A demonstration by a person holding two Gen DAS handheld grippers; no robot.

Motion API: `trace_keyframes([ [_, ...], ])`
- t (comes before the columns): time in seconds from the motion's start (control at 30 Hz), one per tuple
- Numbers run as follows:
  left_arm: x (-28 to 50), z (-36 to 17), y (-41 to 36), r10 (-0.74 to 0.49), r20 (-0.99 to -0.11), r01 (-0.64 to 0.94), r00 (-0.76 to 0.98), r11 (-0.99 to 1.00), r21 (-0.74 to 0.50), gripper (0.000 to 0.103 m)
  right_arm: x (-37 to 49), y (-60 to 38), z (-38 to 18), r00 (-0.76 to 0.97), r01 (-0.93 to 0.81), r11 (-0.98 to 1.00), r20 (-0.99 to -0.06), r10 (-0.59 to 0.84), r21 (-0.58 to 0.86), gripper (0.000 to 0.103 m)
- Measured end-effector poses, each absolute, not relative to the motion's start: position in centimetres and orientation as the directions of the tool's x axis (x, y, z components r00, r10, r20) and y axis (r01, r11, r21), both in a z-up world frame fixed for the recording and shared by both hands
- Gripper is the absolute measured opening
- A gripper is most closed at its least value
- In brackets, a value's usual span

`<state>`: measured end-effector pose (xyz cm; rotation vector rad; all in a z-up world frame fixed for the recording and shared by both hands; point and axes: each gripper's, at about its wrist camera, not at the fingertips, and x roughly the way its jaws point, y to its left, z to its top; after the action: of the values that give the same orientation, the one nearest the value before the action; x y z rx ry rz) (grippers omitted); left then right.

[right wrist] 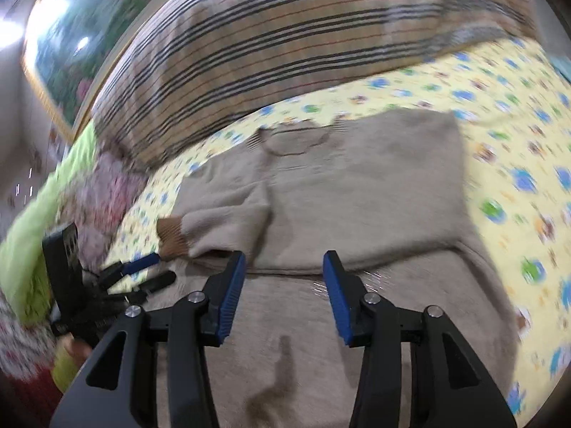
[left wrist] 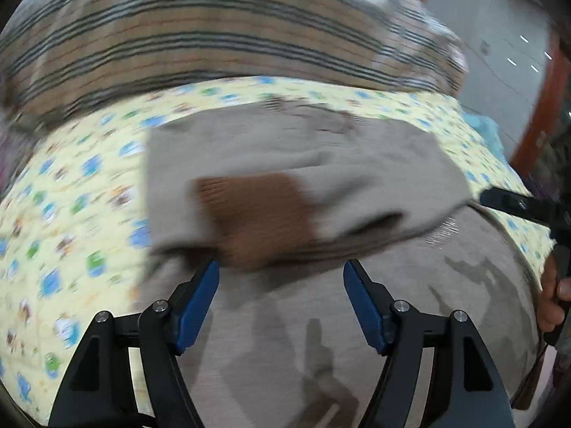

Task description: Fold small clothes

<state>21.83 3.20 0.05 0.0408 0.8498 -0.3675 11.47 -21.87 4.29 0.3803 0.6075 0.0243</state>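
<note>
The beige sweater (left wrist: 321,164) lies on the bed's yellow sheet (left wrist: 71,185), sleeves folded in. Left gripper (left wrist: 281,278) sits nearest the brown cuff (left wrist: 257,214), jaws apart and empty; right gripper (right wrist: 283,267) likewise.

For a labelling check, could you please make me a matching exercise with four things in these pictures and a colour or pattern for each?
Things:
1. sweater
2. sleeve cuff
3. sheet
4. blanket

Colours or patterns:
A. brown ribbed knit
B. tan with dark stripes
C. plain beige
D. yellow with blue and green prints

Pairs: 1-C, 2-A, 3-D, 4-B
</note>
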Motion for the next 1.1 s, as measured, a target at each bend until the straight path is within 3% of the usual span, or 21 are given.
trace_keyframes([
  [0.07,23.0,-0.4,5.5,-0.253,-0.753,0.265,0.607,0.958,-0.108,0.073,13.0,-20.2,4.5,0.812,0.045,0.955,-0.568,0.136,0.293,0.058],
  [0.27,26.2,-2.6,8.3,-0.153,-0.802,0.170,0.578,0.983,-0.065,0.073,17.1,-15.1,4.0,0.784,-0.065,0.994,-0.611,0.106,0.088,0.061],
  [0.47,27.2,-4.0,9.3,-0.118,-0.820,0.116,0.560,0.991,-0.064,0.073,19.7,-9.2,2.2,0.802,-0.159,0.925,-0.591,-0.083,-0.345,0.061],
  [0.57,27.3,-4.3,8.8,-0.094,-0.821,0.090,0.563,0.995,-0.053,0.073,20.9,-7.2,1.0,0.810,-0.209,0.858,-0.575,-0.117,-0.469,0.060],
  [0.6,27.3,-4.3,8.5,-0.073,-0.820,0.076,0.568,0.996,-0.036,0.073,21.3,-6.8,0.6,0.812,-0.214,0.839,-0.568,-0.131,-0.500,0.058],
  [0.63,27.5,-4.4,8.2,-0.047,-0.818,0.058,0.574,0.998,-0.017,0.073,21.6,-6.8,0.6,0.822,-0.192,0.836,-0.550,-0.150,-0.515,0.038],
  [0.67,27.7,-4.5,8.0,-0.018,-0.817,0.032,0.576,0.999,0.000,0.074,22.0,-7.5,1.2,0.823,-0.155,0.865,-0.547,-0.155,-0.478,0.010],
  [0.7,27.7,-4.6,8.0,-0.010,-0.817,0.017,0.577,1.000,0.000,0.074,22.2,-9.2,2.2,0.818,-0.115,0.919,-0.561,-0.128,-0.378,0.004],
  [0.8,27.7,-4.7,8.5,-0.002,-0.812,-0.035,0.583,0.999,-0.028,0.074,20.2,-17.6,5.1,0.856,0.096,0.994,-0.514,-0.054,0.055,0.000],
  [0.87,27.6,-4.7,8.7,-0.005,-0.807,-0.049,0.591,0.998,-0.041,0.075,17.9,-22.9,4.8,0.865,0.237,0.938,-0.495,-0.086,0.252,0.000],
  [0.93,27.5,-4.7,8.7,-0.002,-0.803,-0.050,0.596,0.998,-0.040,0.076,15.9,-25.1,4.4,0.878,0.270,0.915,-0.466,-0.106,0.301,0.003],
  [1.0,27.5,-4.7,8.7,-0.001,-0.802,-0.054,0.598,0.998,-0.042,0.076,15.6,-24.7,4.1,0.878,0.185,0.931,-0.478,-0.013,0.314,0.004],
  [1.1,27.4,-4.8,8.7,0.008,-0.800,-0.059,0.601,0.998,-0.035,0.078,16.5,-20.6,4.0,0.853,0.028,0.979,-0.516,0.082,0.203,0.010],
])
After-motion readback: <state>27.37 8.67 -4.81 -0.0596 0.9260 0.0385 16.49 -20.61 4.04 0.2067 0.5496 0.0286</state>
